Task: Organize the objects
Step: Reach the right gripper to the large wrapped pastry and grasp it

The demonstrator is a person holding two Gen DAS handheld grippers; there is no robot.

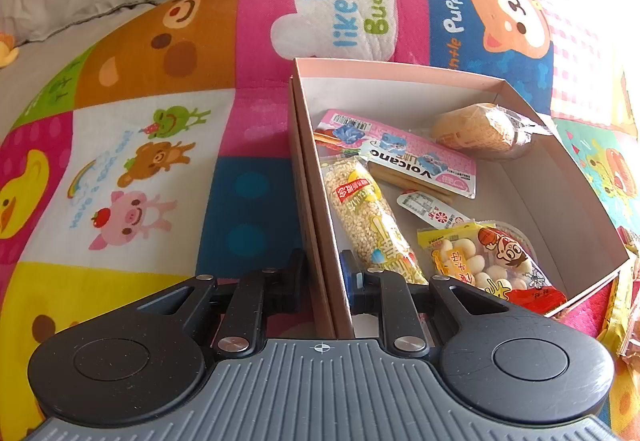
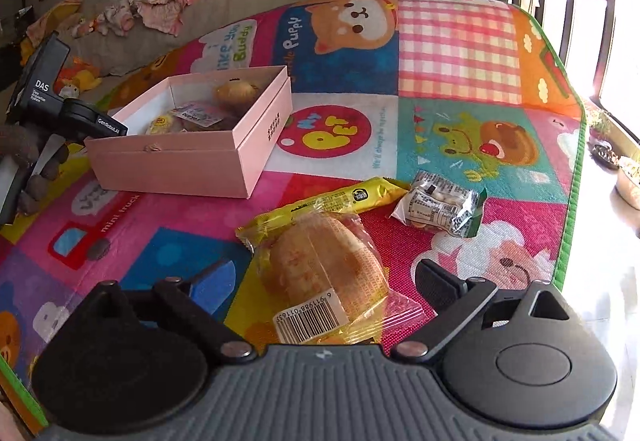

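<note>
At nine o'clock on the bright cartoon-printed quilted play mat (image 2: 460, 53), an open pink cardboard box (image 2: 192, 161) with a white inside, its near-left wall pinched between the closed-in fingers of the left gripper (image 1: 322, 273), one finger outside and one inside. Inside the box, toward twelve o'clock, a clear-wrapped puffed-rice roll (image 1: 368, 217), a pink "Volcano" biscuit-stick packet (image 1: 404, 157), a small white sachet (image 1: 428, 209), a yellow-and-red bag of small round biscuits (image 1: 488, 261) and a plastic-wrapped bun (image 1: 476, 127). At the middle, straight ahead of the right gripper (image 2: 320, 281), another clear-wrapped bread bun with a barcode label (image 2: 324, 269) flat on the mat, between wide-apart fingers, neither pad touching. Behind it, a long yellow snack bar wrapper (image 2: 340, 197). At one o'clock, a small clear packet with a printed white label and green edge (image 2: 440, 209).
</note>
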